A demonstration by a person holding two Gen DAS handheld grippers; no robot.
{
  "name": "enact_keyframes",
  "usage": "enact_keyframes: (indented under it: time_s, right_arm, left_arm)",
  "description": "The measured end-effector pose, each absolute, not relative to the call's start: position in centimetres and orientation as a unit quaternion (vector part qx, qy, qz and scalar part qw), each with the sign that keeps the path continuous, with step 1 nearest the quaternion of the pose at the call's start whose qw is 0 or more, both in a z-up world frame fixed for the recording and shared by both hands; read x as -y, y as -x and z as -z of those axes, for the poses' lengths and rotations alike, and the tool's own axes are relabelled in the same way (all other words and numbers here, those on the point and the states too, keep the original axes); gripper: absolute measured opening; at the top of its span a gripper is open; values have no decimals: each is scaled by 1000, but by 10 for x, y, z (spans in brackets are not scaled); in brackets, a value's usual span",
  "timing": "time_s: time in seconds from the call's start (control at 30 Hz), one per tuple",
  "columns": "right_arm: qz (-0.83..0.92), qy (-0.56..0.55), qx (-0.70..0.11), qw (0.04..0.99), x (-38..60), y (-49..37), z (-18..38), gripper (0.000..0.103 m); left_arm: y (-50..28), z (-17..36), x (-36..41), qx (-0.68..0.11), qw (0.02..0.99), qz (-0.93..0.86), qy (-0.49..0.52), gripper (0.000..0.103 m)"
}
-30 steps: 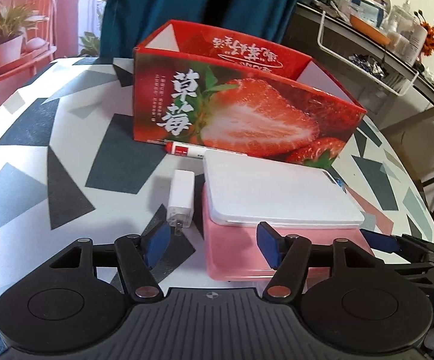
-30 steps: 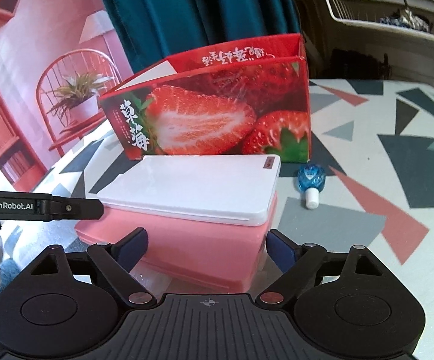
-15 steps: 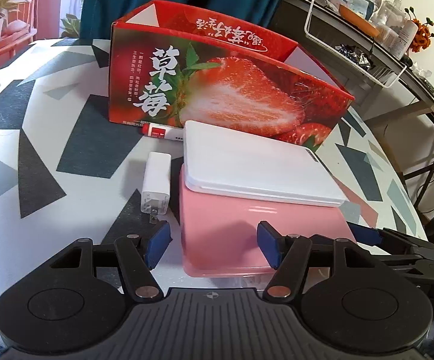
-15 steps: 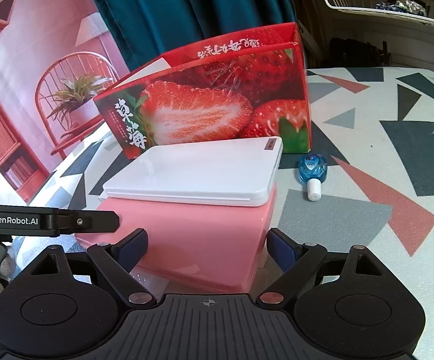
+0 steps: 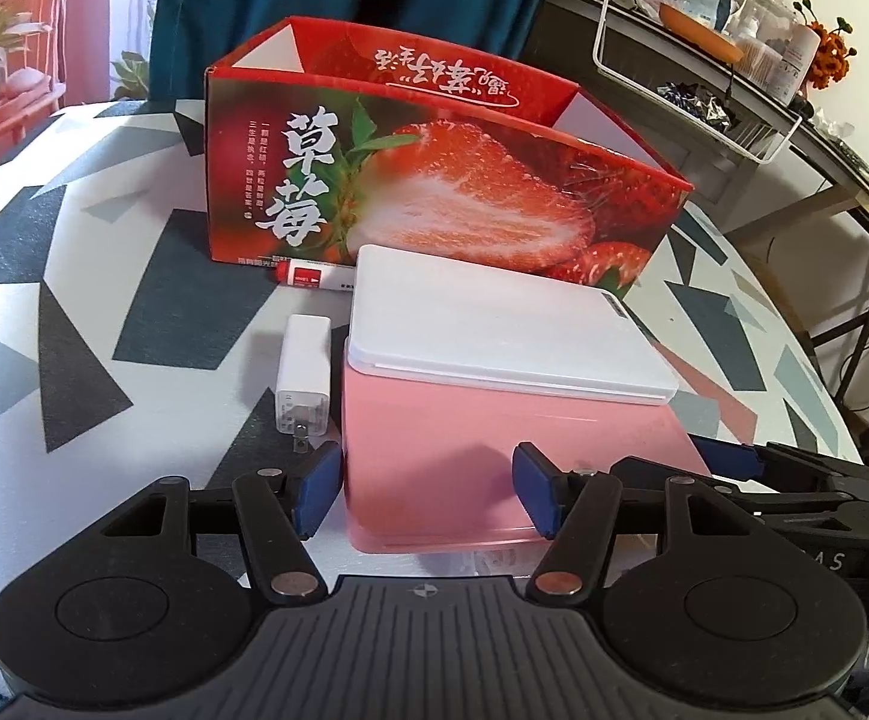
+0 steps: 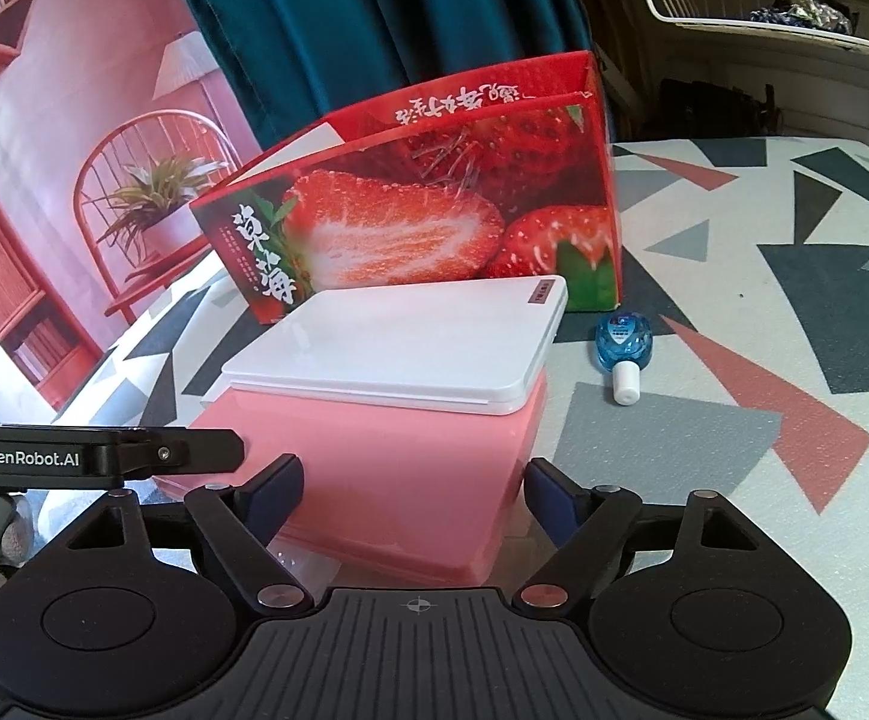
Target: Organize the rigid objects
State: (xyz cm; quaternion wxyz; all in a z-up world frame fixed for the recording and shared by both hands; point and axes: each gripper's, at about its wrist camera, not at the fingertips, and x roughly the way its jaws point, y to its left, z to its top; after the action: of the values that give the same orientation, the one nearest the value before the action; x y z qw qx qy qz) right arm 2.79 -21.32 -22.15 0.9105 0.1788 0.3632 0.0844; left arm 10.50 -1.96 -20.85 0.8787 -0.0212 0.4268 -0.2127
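A pink box [image 5: 434, 438] with a flat white lid [image 5: 494, 324] stands upright on the patterned desk [image 5: 74, 276], directly in front of the open red strawberry carton [image 5: 434, 192]. A white charger plug [image 5: 305, 375] lies flat just beside the box's left wall, prongs pointing toward the camera. A red-and-white marker [image 5: 314, 275] lies along the carton's base, partly hidden behind the lid. A small blue bottle [image 6: 622, 348] with a white cap lies on its side near the carton's right corner.
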Motion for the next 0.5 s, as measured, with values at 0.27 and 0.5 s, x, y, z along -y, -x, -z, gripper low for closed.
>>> enact_keyframes:
  time_s: [0.27,0.5]
  right_arm:
    - [-94,-169,-367,910,207,-25,216,77]
    - [-100,-166,-378,905,204,-23,211,76]
  left_arm:
    - [-102,205,16,-433,877,206,16,65]
    - [-98,201,14,-441,874,203,5,65]
